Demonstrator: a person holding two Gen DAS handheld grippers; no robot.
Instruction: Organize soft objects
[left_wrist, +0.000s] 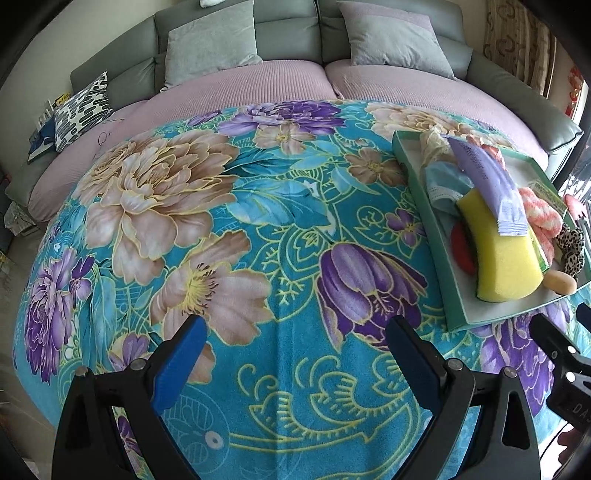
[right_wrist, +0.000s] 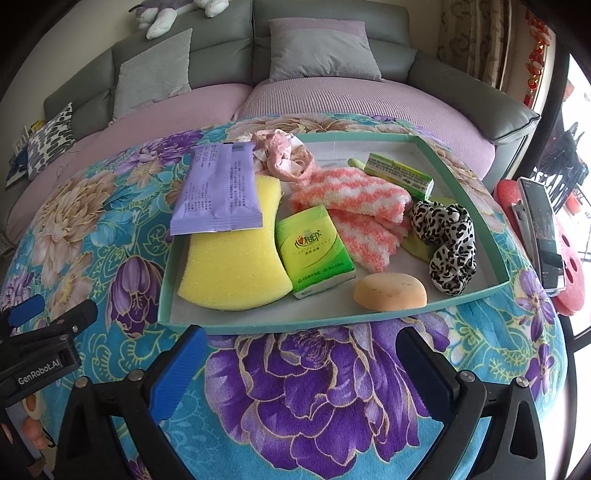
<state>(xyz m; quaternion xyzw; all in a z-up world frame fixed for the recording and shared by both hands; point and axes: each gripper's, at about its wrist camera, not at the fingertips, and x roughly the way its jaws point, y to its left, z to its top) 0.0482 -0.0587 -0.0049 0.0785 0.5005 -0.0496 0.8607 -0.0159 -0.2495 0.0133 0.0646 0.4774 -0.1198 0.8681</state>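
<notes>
left gripper jaws wide, empty | right gripper jaws wide, empty | tray on blanket – yellow sponge partly hidden under purple packet – lime item beneath leopard scrunchie unclear

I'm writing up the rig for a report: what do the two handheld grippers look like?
Both match. The left gripper and right gripper each have a black plastic frame with triangular cut-outs, silver pivot bolts, and two fingers faced with flat blue pads. In the right wrist view, the left gripper's black body carries white "GenRobot.AI" lettering. No cables or sleeves are visible.
</notes>
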